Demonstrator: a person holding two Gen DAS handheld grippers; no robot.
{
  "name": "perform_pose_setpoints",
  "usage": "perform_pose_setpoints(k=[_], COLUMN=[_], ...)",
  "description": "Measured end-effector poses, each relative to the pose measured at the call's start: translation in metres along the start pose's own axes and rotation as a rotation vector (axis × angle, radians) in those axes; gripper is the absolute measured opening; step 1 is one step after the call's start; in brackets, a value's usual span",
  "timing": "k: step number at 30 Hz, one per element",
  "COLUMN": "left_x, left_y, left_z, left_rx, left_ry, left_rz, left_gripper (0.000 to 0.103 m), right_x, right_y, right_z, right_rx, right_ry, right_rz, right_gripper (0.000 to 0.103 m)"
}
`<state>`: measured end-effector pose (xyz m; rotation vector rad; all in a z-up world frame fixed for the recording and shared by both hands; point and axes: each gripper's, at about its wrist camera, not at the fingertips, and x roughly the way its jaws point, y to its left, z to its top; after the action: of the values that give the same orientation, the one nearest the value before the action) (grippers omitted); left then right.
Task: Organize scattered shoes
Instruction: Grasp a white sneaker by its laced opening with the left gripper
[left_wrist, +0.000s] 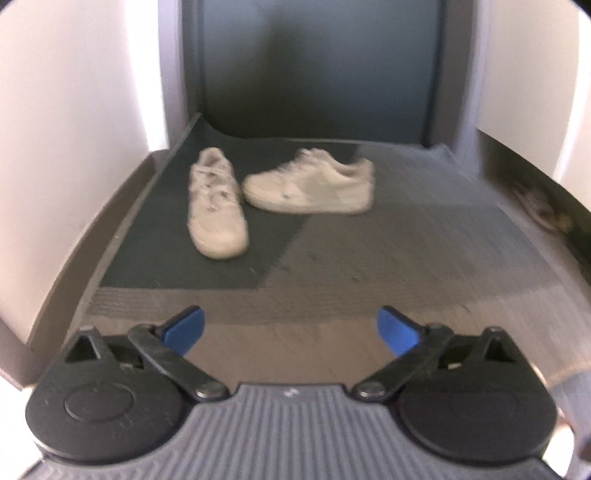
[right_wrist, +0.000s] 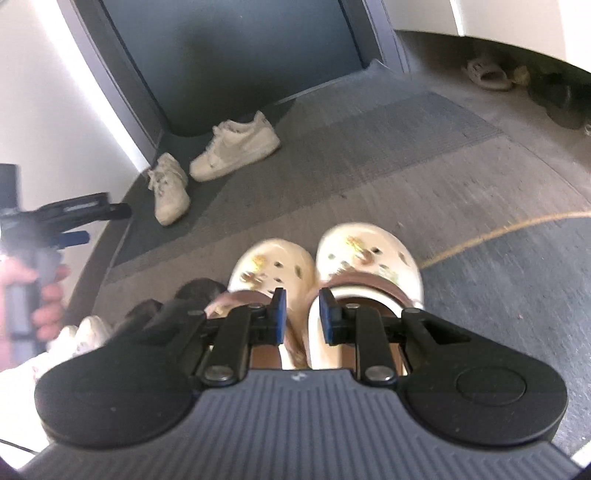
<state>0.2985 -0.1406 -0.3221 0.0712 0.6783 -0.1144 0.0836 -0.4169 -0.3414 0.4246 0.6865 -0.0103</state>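
Two white sneakers lie apart on the dark mat by the door: one (left_wrist: 218, 203) points its toe toward me, the other (left_wrist: 310, 184) lies side-on. They also show in the right wrist view as the near sneaker (right_wrist: 170, 192) and the far sneaker (right_wrist: 236, 147). My left gripper (left_wrist: 291, 326) hovers well short of them, open wide with nothing between its blue pads. My right gripper (right_wrist: 301, 310) is shut on the touching inner rims of a pair of cream clogs with charms, the left clog (right_wrist: 273, 266) and the right clog (right_wrist: 369, 254), toes pointing away.
A grey door (left_wrist: 317, 66) closes the far end, with white walls on both sides. A pale slipper (right_wrist: 487, 74) and dark shoes (right_wrist: 561, 99) sit under a ledge at the far right. White shoes (right_wrist: 85, 332) and dark shoes (right_wrist: 199, 291) lie at the lower left beside a hand (right_wrist: 48, 295).
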Motion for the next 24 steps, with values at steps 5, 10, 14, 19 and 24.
perform_pose_setpoints(k=[5, 10, 14, 19, 24], left_x=[0.095, 0.173, 0.225, 0.27, 0.306], left_y=[0.026, 0.039, 0.063, 0.086, 0.091], left_z=[0.024, 0.065, 0.092, 0.115, 0.134], left_rx=[0.049, 0.051, -0.087, -0.175, -0.157], left_ry=[0.118, 0.106, 0.134, 0.11, 0.096], left_rz=[0.087, 0.143, 0.168, 0.183, 0.215], left_gripper=[0.103, 0.103, 0.103, 0.103, 0.103], right_x=[0.021, 0.054, 0.093, 0.11, 0.102], right_y=[0.023, 0.044, 0.061, 0.072, 0.072], right_z=[0.015, 0.033, 0.042, 0.044, 0.036], right_rx=[-0.04, -0.094, -0.152, -0.158, -0.109], right_ry=[-0.001, -0.01, 0.036, 0.068, 0.085], right_rz=[0.081, 0.146, 0.225, 0.241, 0.201], right_gripper=[0.023, 0.025, 0.026, 0.026, 0.058])
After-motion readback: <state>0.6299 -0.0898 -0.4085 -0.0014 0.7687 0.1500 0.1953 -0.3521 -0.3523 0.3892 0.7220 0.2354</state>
